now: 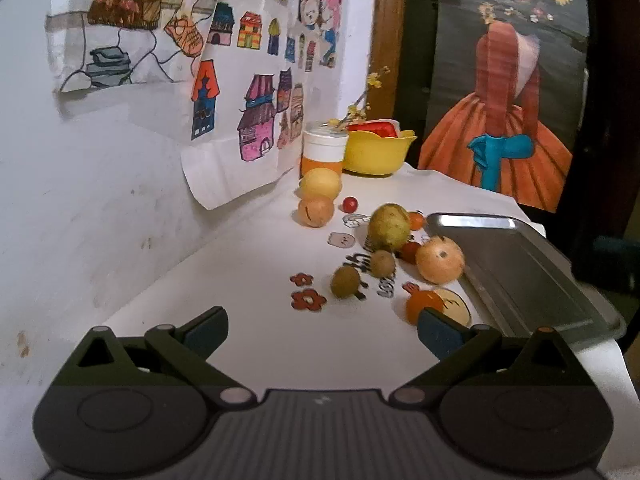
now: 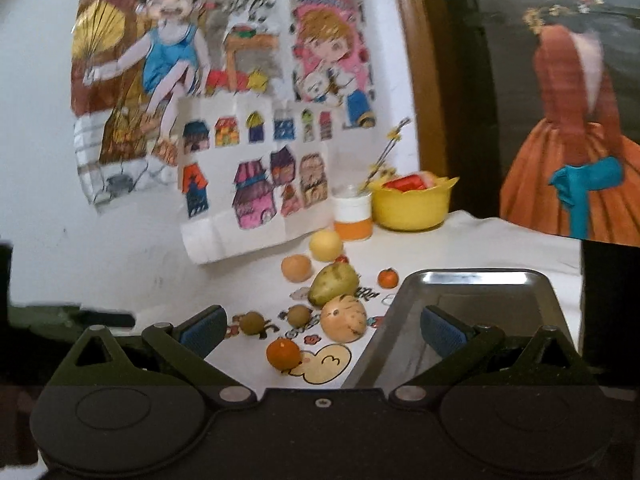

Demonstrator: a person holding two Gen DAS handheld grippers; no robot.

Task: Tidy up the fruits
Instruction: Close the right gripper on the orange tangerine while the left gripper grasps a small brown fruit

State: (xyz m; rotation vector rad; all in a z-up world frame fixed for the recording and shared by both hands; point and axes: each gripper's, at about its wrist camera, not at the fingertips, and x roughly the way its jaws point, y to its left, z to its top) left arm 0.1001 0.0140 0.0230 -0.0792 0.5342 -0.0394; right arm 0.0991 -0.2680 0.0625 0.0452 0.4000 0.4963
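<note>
Left wrist view: the left gripper (image 1: 322, 330) hangs low over the white tablecloth (image 1: 248, 280) with its jaws spread wide and nothing between them. The fruits lie ahead of it and to its right, all on the cloth on the left side of the metal tray (image 1: 520, 264), which holds no fruit. Nearest is a small orange fruit (image 1: 420, 306), just beyond the right finger and close beside the tray's near left edge. Farther from the tray's near end sit two small brown-green fruits (image 1: 346, 281), a pale round melon-like fruit (image 1: 440, 260) against the tray's left rim, and a green pear-shaped fruit (image 1: 389, 227).

Right wrist view: the right gripper (image 2: 322, 330) is likewise spread apart and empty. Its right finger hangs over the tray (image 2: 472, 280); the small orange fruit (image 2: 283, 354) lies between the fingers, slightly left of centre, just left of the tray. This view is blurred.

By my reading, the right gripper is better lined up on that orange fruit; being round, it needs no wrist turn, only a short reach forward and down.
</note>
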